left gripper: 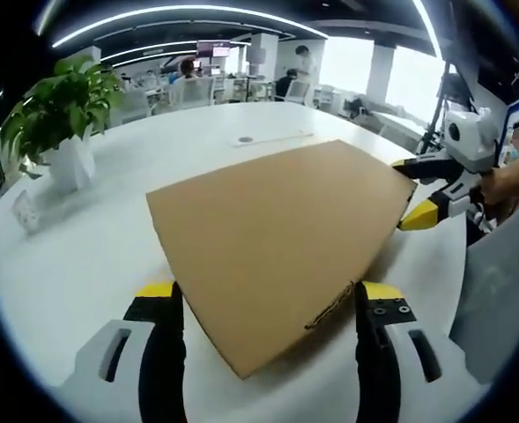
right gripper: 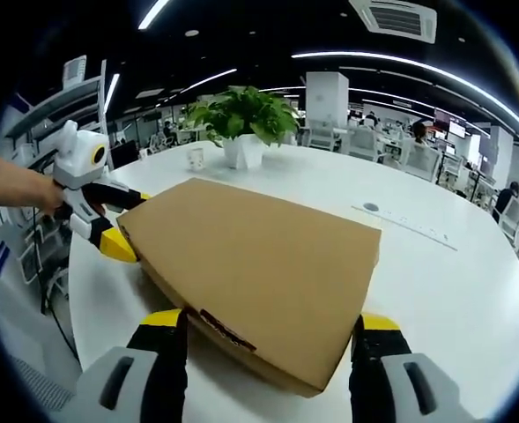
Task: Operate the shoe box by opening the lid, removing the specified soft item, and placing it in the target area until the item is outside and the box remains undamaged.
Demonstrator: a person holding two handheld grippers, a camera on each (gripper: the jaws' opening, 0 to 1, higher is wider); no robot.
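- Left gripper view shows a flat brown cardboard shoe box (left gripper: 281, 242) lying on a round white table (left gripper: 92, 247), with its lid closed.
- The left gripper (left gripper: 270, 304) is at the near edge of this view; its two black jaws with yellow tips stand wide apart, one on each side of the near corner of the box, and they hold nothing.
- The right gripper (left gripper: 418, 189) comes in from the right side; its yellow-tipped jaws are at the far right corner of the box, one above the lid edge and one below, but I cannot tell if they press on the cardboard.
- A person's hand (left gripper: 506, 181) holds this gripper from behind.
- A green leafy plant in a white pot (left gripper: 61, 132) stands on the far left part of the table, well apart from the box.
- Right gripper view shows the same box (right gripper: 259, 264) from the other side; here the right gripper (right gripper: 272, 333) has its jaws wide, at both sides of the near edge of the box.
- The left gripper (right gripper: 118, 220) is at the left corner of the box, and the plant (right gripper: 241, 123) is far behind the box.
- The soft item is not visible, because the lid covers the inside.
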